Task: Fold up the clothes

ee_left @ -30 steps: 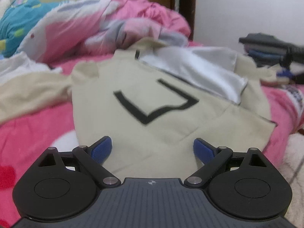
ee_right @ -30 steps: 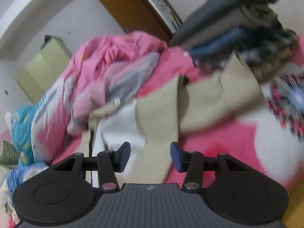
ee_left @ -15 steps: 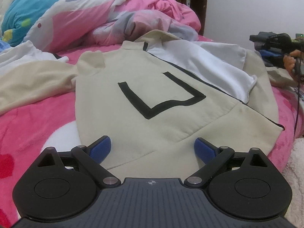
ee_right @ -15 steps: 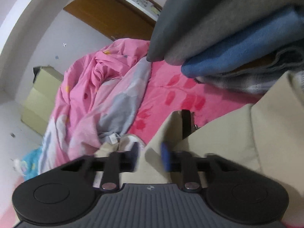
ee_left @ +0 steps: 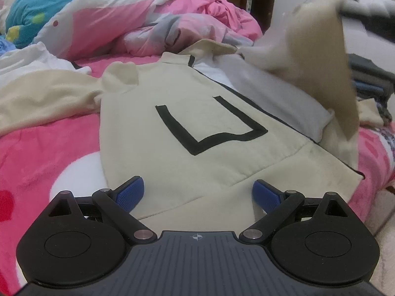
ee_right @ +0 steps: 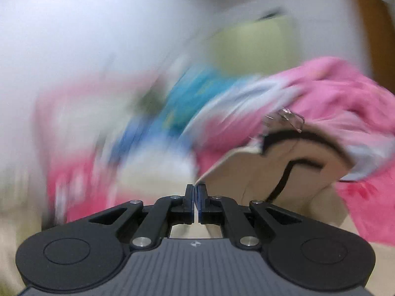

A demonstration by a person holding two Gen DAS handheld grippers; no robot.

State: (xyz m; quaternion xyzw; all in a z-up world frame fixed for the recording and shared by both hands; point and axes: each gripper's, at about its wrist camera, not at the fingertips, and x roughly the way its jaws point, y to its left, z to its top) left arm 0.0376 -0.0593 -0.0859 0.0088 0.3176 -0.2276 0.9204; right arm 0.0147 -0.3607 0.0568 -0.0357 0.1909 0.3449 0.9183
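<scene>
**Right panel lifted for the first fold**

I read this as the opening fold of the cream jacket [ee_left: 197, 153]: it lies face up on the pink bed cover [ee_left: 49, 153], and my right claw [ee_right: 196, 197] has its blue pads pressed together on a thin edge of the right front panel [ee_left: 318, 56], which hangs raised above the bed at the far right of the left view. The right camera is heavily blurred, so I cannot tell exactly which part of the edge I have, only that cream cloth runs out from the pinch.

My left claw [ee_left: 197, 194] sits wide open and empty, hovering low over the hem with nothing between its pads [ee_left: 129, 193].

Next, I judge, the lifted panel wants carrying across over the white lining [ee_left: 284, 98] and laying flat, while the left claw pins or grips the hem so the body does not drag.

The jacket looks like soft, matte fleece, limp and thick enough to drape in broad folds. A black stitched outline [ee_left: 209, 125] marks a pocket shape on the chest. The lining looks smoother and faintly shiny. A rumpled pink quilt [ee_left: 197, 17] is heaped behind the collar.
</scene>
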